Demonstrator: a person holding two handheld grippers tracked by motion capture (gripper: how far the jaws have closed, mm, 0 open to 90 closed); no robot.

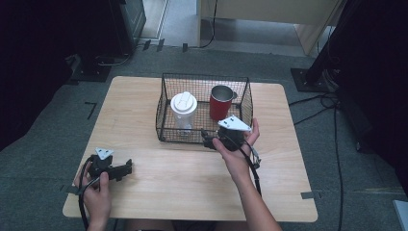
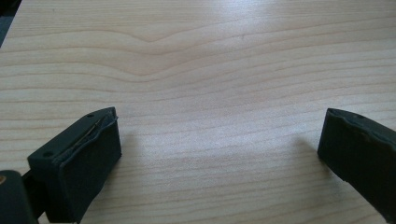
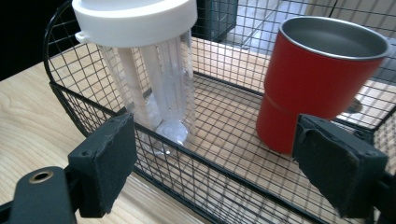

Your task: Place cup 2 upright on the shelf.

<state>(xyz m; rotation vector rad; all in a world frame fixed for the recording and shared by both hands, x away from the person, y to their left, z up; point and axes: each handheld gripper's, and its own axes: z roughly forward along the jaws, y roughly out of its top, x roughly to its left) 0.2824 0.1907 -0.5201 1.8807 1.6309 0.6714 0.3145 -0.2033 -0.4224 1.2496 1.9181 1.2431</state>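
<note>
A black wire basket (image 1: pixel 166 103) stands at the middle back of the wooden table (image 1: pixel 192 187). Inside it are a clear plastic bottle with a white lid (image 1: pixel 184 108) on the left and a red metal cup (image 1: pixel 220 103) on the right, both upright. My right gripper (image 1: pixel 208 138) is at the basket's near wall, jaws open, nothing between them. In the right gripper view, the right gripper (image 3: pixel 217 135) faces the basket wall (image 3: pixel 224 170), with the bottle (image 3: pixel 144 70) and the cup (image 3: pixel 313 84) behind it. My left gripper (image 1: pixel 127 167) rests near the front left, open over bare wood (image 2: pixel 219 121).
Bare tabletop runs between the two hands and along the front edge. Cables (image 1: pixel 252 168) trail from the right gripper over the table. Grey carpet, black stands and floor cables surround the table.
</note>
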